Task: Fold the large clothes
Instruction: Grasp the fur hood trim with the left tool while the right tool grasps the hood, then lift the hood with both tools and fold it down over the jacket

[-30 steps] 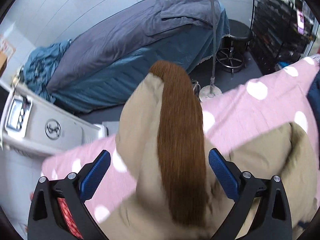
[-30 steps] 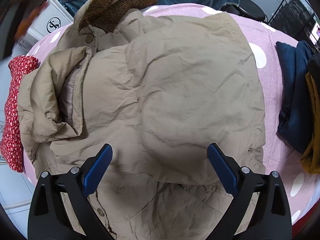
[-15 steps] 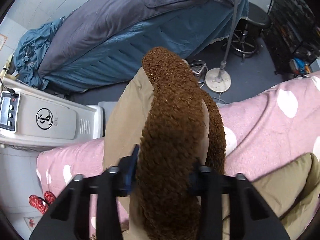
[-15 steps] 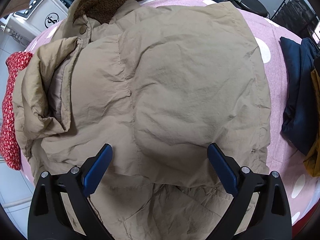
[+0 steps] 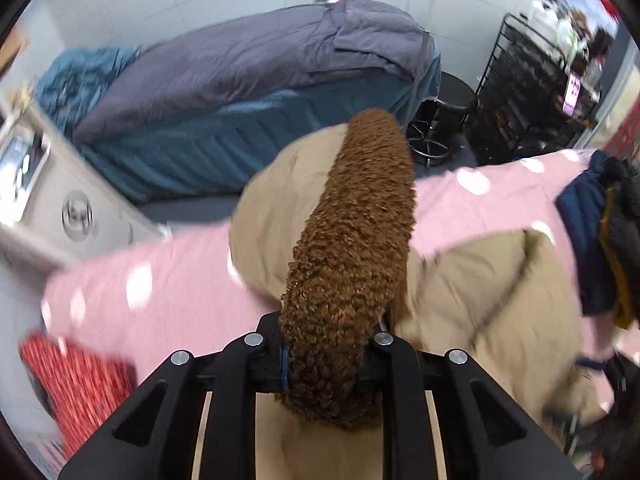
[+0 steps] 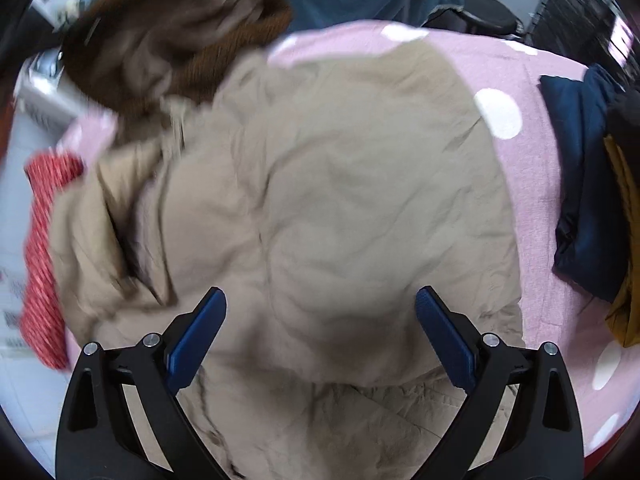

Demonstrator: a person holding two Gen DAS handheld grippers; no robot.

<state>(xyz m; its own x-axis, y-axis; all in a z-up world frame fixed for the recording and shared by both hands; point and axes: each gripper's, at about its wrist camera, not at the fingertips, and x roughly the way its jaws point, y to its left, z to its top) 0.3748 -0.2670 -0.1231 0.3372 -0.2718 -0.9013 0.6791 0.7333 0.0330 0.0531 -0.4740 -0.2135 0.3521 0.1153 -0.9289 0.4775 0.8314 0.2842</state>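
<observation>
The left gripper (image 5: 326, 354) pinches the coat's (image 6: 360, 208) fuzzy brown collar (image 5: 356, 248). The right gripper (image 6: 320, 332) is wide open, holding nothing. The coat looks soft, puffy, floppy; grab edges.

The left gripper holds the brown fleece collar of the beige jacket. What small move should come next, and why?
Probably carry the brown fleece collar toward the jacket's lower edge near the right gripper. The left gripper is shut on it and has it lifted, while the beige jacket lies spread on the pink cover, unfolded; the right gripper hovers open.
</observation>
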